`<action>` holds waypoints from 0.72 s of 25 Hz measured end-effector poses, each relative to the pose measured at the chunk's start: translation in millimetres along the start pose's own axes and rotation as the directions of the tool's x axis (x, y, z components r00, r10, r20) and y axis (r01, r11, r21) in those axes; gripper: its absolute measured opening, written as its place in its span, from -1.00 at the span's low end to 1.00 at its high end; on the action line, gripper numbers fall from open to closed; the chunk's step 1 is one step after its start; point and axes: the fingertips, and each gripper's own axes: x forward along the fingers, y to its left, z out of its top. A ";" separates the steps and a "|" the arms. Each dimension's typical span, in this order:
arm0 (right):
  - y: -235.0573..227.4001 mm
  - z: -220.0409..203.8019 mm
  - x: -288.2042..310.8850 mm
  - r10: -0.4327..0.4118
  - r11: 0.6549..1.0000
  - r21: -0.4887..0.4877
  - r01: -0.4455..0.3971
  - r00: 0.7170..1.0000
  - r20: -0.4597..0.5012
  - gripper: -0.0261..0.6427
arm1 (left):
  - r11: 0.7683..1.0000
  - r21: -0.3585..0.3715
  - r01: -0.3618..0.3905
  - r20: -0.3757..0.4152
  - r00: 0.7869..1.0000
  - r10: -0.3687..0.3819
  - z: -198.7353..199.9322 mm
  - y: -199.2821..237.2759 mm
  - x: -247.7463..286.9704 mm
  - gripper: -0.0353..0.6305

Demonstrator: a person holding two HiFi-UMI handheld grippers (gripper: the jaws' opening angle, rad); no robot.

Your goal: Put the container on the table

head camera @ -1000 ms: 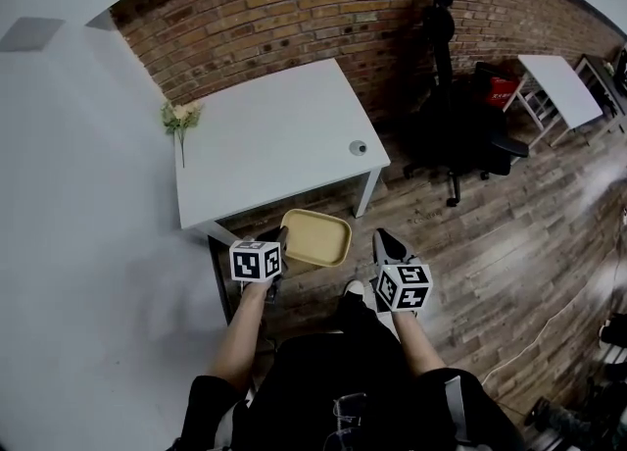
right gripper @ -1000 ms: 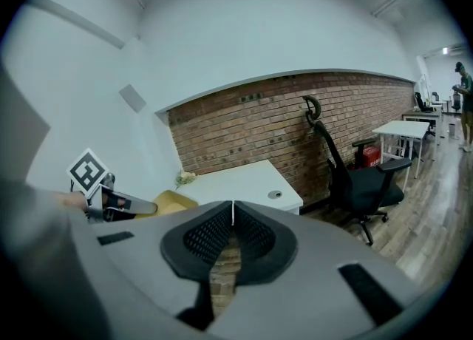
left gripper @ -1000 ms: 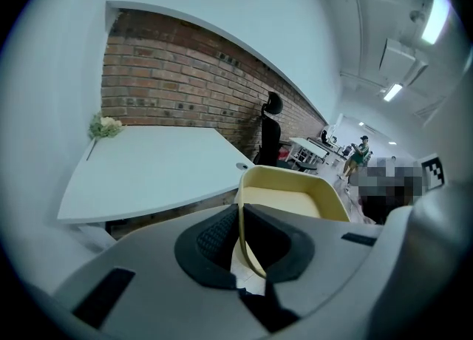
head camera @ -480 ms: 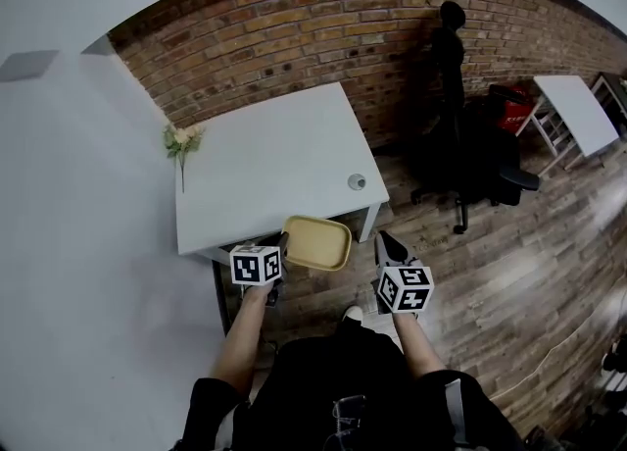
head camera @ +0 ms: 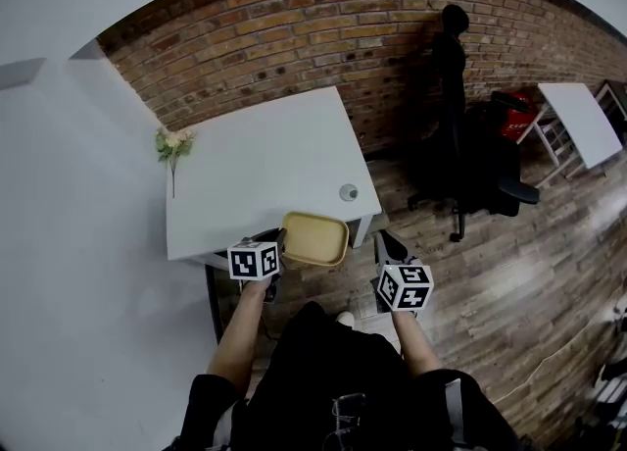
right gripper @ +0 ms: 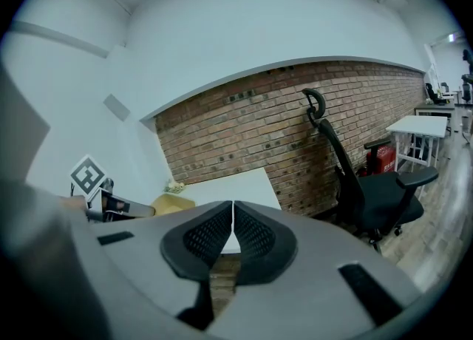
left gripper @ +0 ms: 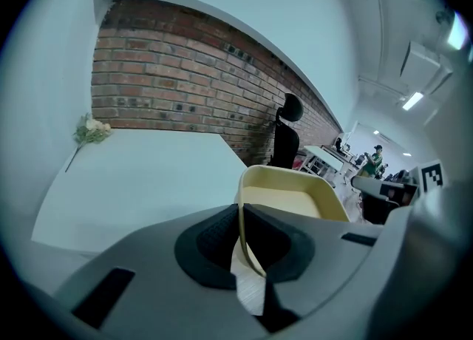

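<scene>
A shallow yellow container (head camera: 313,239) hangs at the white table's (head camera: 255,165) near edge, partly over its corner. My left gripper (head camera: 281,241) is shut on the container's left rim; in the left gripper view the rim (left gripper: 244,239) is pinched between the two dark pads and the tray (left gripper: 295,198) stretches ahead. My right gripper (head camera: 384,242) is shut and holds nothing, to the right of the container above the wooden floor. Its closed pads (right gripper: 222,236) face the table (right gripper: 233,187) and the brick wall.
A sprig of flowers (head camera: 168,148) lies at the table's far left. A small round fitting (head camera: 348,192) sits near its right front corner. A black office chair (head camera: 480,170) stands to the right, and a second white table (head camera: 578,121) beyond it. A brick wall (head camera: 294,27) runs behind.
The container and my left gripper have come closer to the table, so the tray now overlaps its near edge. The right gripper has kept its place beside it.
</scene>
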 end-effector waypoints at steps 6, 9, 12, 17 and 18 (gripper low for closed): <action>-13.6 5.0 13.3 -0.009 1.000 0.012 0.009 1.000 -0.010 -0.85 | 1.000 0.007 0.006 -0.017 1.000 -0.006 15.8 3.7 25.7 -0.81; -24.0 5.8 21.5 -0.024 1.000 0.018 0.024 1.000 -0.017 -0.85 | 1.000 0.020 0.015 -0.016 1.000 -0.015 28.1 3.6 41.1 -0.81; -34.1 9.0 32.9 -0.037 0.999 0.023 0.038 0.999 -0.019 -0.85 | 1.000 0.020 0.016 -0.015 1.000 -0.016 39.6 7.5 59.7 -0.81; -50.3 22.3 60.2 -0.058 0.998 0.032 0.059 0.998 -0.021 -0.85 | 1.000 0.011 0.027 -0.024 0.999 -0.027 62.7 16.1 96.0 -0.81; -52.6 26.0 67.8 -0.060 0.998 0.028 0.061 0.998 -0.021 -0.85 | 0.999 0.013 0.031 -0.023 0.999 -0.030 69.8 18.5 104.2 -0.81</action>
